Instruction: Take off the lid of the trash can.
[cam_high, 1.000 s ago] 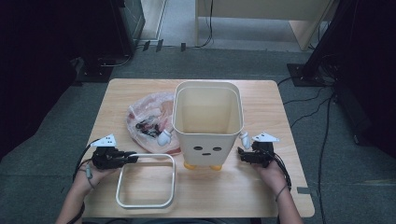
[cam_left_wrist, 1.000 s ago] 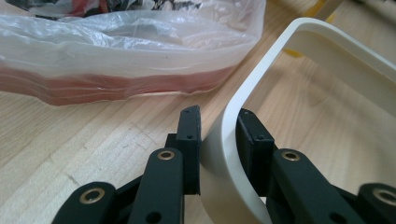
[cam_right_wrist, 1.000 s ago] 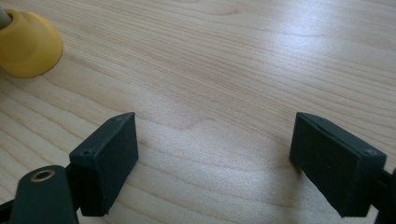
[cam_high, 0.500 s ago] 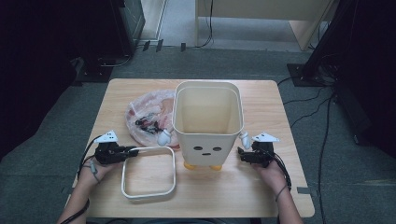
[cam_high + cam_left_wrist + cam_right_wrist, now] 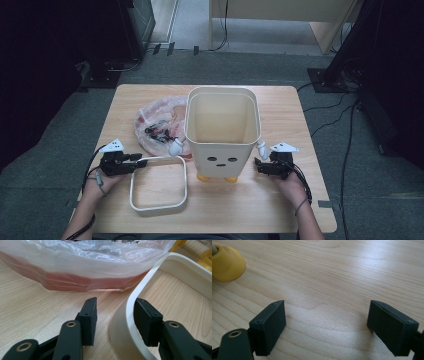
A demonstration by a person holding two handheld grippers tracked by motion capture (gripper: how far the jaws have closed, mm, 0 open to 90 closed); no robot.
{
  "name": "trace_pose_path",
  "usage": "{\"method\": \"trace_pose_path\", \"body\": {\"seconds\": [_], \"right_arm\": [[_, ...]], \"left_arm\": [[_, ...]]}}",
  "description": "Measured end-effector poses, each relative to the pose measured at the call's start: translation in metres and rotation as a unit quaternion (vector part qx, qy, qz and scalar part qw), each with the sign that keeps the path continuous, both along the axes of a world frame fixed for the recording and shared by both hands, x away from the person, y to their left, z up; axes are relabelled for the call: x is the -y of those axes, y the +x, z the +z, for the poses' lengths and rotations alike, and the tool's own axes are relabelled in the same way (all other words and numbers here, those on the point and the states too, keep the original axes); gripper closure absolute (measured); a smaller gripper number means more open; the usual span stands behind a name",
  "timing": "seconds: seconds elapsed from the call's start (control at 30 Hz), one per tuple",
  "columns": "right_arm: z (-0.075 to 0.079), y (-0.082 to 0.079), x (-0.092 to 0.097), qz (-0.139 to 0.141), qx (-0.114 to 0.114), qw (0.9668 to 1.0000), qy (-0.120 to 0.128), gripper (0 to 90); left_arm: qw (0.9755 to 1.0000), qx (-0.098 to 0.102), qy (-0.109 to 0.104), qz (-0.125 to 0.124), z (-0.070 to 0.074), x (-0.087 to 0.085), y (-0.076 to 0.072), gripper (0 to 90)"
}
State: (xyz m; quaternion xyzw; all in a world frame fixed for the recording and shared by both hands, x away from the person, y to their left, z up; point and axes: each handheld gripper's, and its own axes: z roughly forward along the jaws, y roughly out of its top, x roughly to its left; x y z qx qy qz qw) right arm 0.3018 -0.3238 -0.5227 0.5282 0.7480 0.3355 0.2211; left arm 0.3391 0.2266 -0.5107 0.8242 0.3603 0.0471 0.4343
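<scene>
Your left gripper [image 5: 141, 162] and your right gripper [image 5: 257, 165] have black bodies, each with a pale grey three-cornered plate on top and a black cable behind. The fingers [image 5: 89, 320] are black blocks with flat pads, fixed on arms with brass-coloured rivets. You wear thin bands on both wrists.

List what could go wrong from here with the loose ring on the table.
The left gripper, jaws just opened, straddles the cream ring without pressing it, so pulling away sideways could drag it. The ring's far edge lies against the plastic bag and could snag it. The bin stands on small yellow feet; a knock might tip it.
</scene>
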Motion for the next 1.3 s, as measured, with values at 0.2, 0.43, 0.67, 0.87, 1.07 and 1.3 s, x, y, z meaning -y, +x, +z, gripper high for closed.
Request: {"method": "trace_pose_path", "body": {"seconds": [0.2, 0.43, 0.67, 0.87, 1.07, 1.3], "right_arm": [[0.0, 0.0, 0.0, 0.0, 0.0, 1.0, 0.0, 15.1], [0.0, 0.0, 0.0, 0.0, 0.0, 1.0, 0.0, 15.1], [0.0, 0.0, 0.0, 0.0, 0.0, 1.0, 0.0, 15.1], [0.0, 0.0, 0.0, 0.0, 0.001, 1.0, 0.0, 15.0], [0.0, 0.0, 0.0, 0.001, 0.0, 1.0, 0.0, 15.1], [0.0, 0.0, 0.0, 0.0, 0.0, 1.0, 0.0, 15.0]], "left_arm": [[0.9996, 0.016, -0.022, 0.007, 0.008, -0.001, -0.002, 43.5], [0.9991, 0.037, -0.004, 0.018, 0.011, 0.003, -0.001, 35.9], [0.9984, 0.052, -0.005, 0.024, 0.016, 0.01, 0.007, 34.7], [0.9977, 0.059, -0.004, 0.034, 0.02, 0.015, 0.015, 33.9], [0.9966, 0.069, -0.009, 0.044, 0.027, 0.022, 0.026, 32.0], [0.9966, 0.068, -0.005, 0.047, 0.03, 0.029, 0.038, 31.1]]}}
